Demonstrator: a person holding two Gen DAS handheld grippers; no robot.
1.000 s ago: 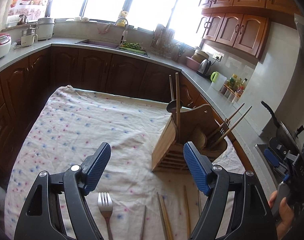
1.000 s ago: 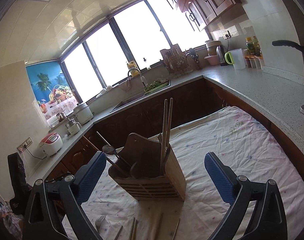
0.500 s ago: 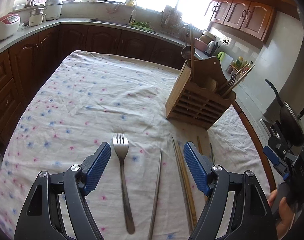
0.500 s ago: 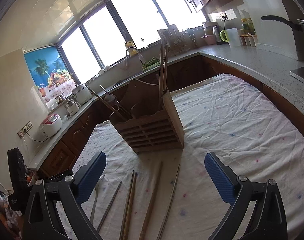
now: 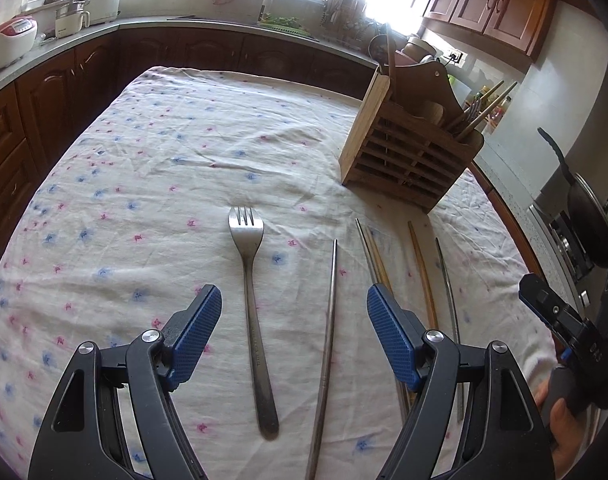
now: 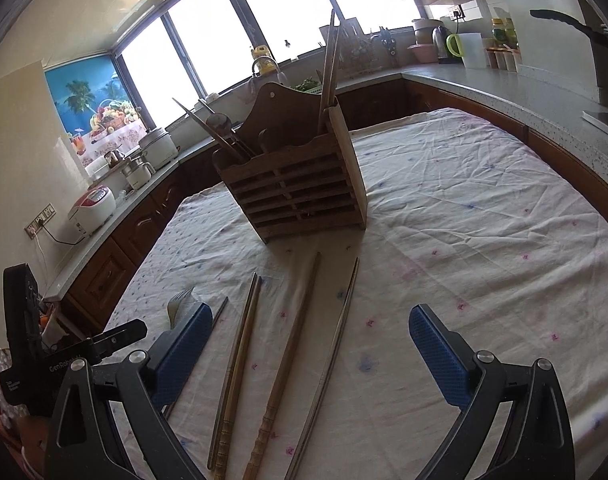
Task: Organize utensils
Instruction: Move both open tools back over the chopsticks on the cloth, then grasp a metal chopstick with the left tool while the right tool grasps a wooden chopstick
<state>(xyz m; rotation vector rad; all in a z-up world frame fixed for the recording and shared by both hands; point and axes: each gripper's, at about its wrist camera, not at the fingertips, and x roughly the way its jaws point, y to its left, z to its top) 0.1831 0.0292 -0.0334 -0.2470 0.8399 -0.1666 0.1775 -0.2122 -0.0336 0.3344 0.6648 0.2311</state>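
Fingers wide apart, nothing held, on left gripper (image 5: pixel 294 334) and right gripper (image 6: pixel 309 350); both low in frame over cloth-covered counter (image 5: pixel 152 168); wooden utensil holder (image 5: pixel 407 160) upper right, holding some utensils; fork (image 5: pixel 252 300) centre frame; metal chopstick (image 5: pixel 327 340) just right of it; wooden chopsticks (image 6: pixel 240 364) lower centre.

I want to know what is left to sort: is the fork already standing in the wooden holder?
No, the fork lies flat on the flowered cloth, in front of the wooden holder and apart from it.
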